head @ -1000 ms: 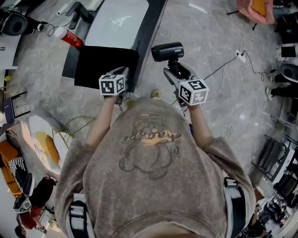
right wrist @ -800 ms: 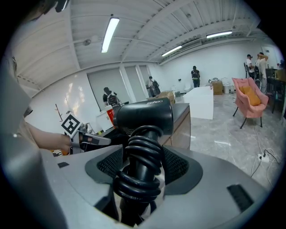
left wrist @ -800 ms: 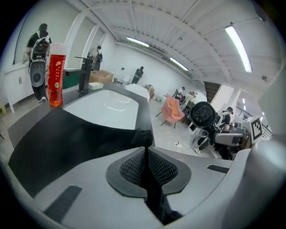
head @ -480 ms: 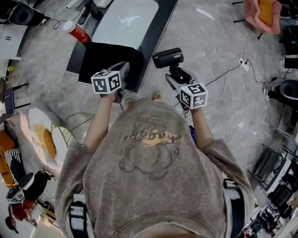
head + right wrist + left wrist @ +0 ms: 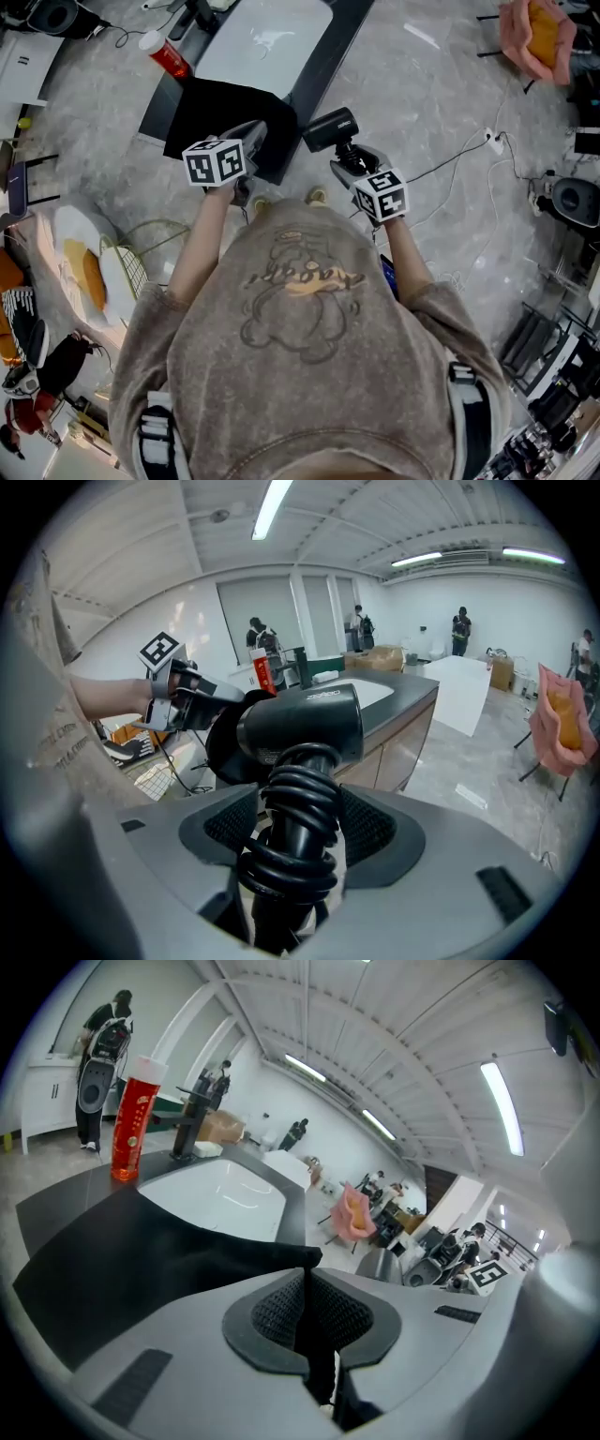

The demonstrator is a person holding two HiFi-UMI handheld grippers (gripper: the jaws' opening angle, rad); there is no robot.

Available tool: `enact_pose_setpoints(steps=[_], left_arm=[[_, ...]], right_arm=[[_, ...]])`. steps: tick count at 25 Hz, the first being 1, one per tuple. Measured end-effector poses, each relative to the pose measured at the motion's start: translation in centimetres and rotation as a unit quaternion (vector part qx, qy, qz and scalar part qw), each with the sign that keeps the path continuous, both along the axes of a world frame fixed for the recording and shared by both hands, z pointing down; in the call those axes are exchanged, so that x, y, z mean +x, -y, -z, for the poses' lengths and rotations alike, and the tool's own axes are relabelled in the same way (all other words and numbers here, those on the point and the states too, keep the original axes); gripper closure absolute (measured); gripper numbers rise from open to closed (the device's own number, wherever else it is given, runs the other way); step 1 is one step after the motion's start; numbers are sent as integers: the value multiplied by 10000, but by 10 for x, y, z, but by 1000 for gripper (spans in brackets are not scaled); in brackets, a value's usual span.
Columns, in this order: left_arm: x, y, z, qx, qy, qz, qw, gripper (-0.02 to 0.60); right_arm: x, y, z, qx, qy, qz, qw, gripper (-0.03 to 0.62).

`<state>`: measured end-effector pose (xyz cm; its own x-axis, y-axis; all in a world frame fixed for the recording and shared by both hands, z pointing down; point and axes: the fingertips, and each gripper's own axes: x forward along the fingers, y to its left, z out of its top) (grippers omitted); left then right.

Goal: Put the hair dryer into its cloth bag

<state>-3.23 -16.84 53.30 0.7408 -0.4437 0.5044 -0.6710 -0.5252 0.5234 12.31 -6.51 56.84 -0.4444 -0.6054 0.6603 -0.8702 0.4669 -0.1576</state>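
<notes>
Hair dryer (image 5: 330, 128) has dropped closer to the cloth bag (image 5: 220, 117); right gripper (image 5: 345, 161) jaws grip wide round its cord-wrapped handle, left gripper (image 5: 253, 141) jaws pinch the bag.

Person in a faded grey-brown short-sleeved T-shirt (image 5: 309, 375) with a cartoon bear print and black harness straps (image 5: 157, 436). Pale grey plastic left gripper (image 5: 305, 1288) and right gripper (image 5: 298, 808), each with black mesh pads (image 5: 274, 1312) and a white black-patterned marker cube (image 5: 217, 161).
</notes>
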Motion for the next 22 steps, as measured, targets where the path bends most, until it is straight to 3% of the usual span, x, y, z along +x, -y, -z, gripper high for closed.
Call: enact_pose_setpoints(steps=[22], left_arm=[[7, -6, 6, -41, -173, -69, 9998, 548]], right_arm=[[-74, 4, -37, -439, -556, 1452, 9869, 322]])
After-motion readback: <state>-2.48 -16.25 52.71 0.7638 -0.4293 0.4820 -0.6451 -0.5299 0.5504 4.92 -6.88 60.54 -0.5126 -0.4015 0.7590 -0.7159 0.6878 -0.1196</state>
